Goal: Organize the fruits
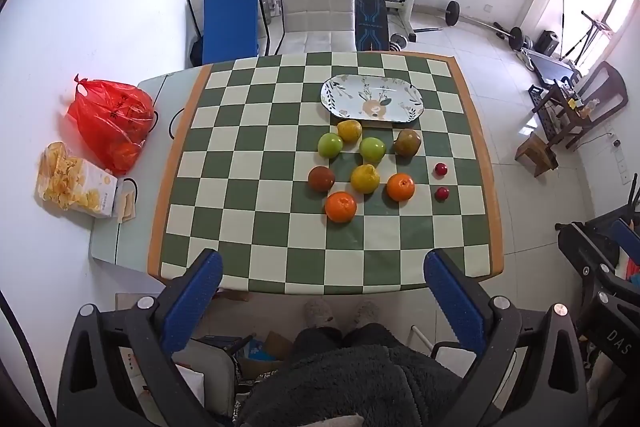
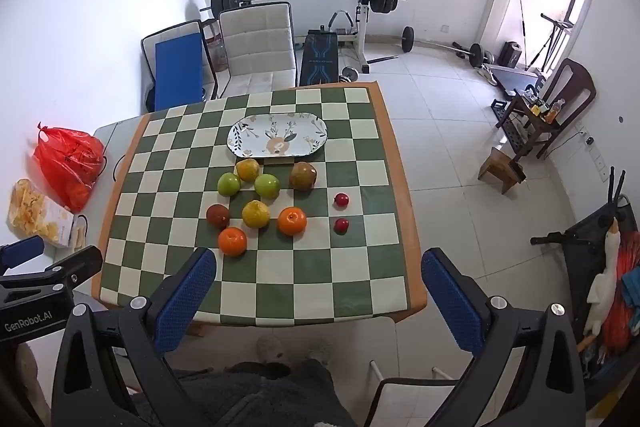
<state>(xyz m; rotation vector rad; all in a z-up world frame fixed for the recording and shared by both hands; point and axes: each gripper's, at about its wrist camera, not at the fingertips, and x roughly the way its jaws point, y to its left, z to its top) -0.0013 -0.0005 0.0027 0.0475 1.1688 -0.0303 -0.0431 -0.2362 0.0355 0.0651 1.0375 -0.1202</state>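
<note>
The tabletop (image 1: 248, 187) with its green-and-cream checker cloth takes up most of both views, and near its far edge sits the oval flowery plate (image 1: 372, 101), totally bare so far. Just in front of the plate is the fruit, all loose on the cloth: a brownish pear (image 1: 407, 142), two oranges (image 1: 340, 206) (image 1: 400, 186), two green apples (image 1: 330, 145) (image 1: 372, 149), a couple of yellow ones (image 1: 365, 178) (image 1: 349, 130), a dark reddish-brown one (image 1: 321, 178), and off to the right two tiny red fruits (image 1: 441, 169) (image 1: 441, 193). The left tongs (image 1: 322, 291) hang above the near edge, spread wide and holding nothing; the right tongs (image 2: 318, 297) are the same, wide apart and empty. Looks like sorting hasn't started, since nothing is on the plate yet. Probably the next move is dropping one set of tongs down over a near orange, squeezing gently so it doesn't roll, then carrying it over the others to the plate.
</note>
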